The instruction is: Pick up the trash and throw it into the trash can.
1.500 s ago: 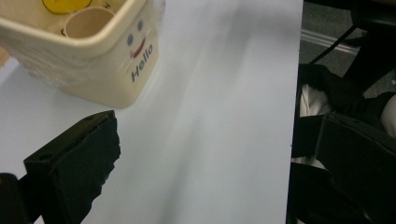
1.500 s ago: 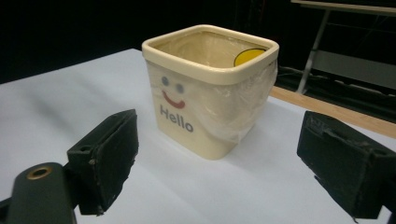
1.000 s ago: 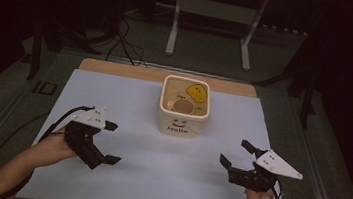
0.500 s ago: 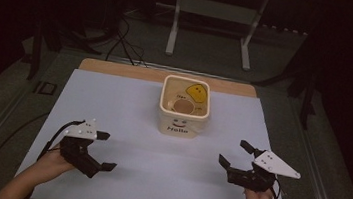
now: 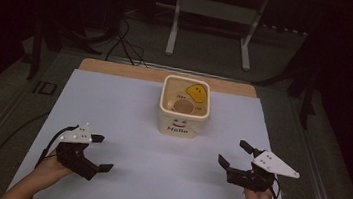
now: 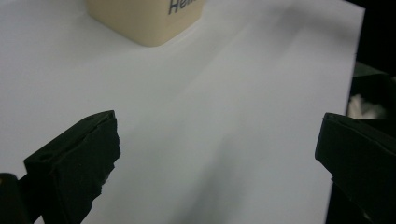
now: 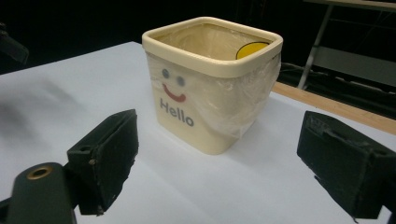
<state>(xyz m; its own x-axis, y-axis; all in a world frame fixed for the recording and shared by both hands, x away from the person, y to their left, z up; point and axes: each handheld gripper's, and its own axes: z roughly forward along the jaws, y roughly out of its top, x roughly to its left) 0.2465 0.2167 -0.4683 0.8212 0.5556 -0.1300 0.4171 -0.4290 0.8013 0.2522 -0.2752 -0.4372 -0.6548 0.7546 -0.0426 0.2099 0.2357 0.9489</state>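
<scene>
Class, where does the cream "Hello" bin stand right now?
In the high view the bin stands mid-table toward the far edge, ahead of and between the left gripper and right gripper.

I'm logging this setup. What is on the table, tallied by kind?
Bins: 1, cream, marked Hello
Grippers: 2, left gripper and right gripper
White sheets: 1, sheet
Total: 4

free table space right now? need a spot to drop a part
Nearly all of the white table is bare. Widest patch: the front strip between the left gripper and right gripper, below the cream Hello bin. Both flanks of the bin are also free. Only the bin, at back centre, takes room.
</scene>
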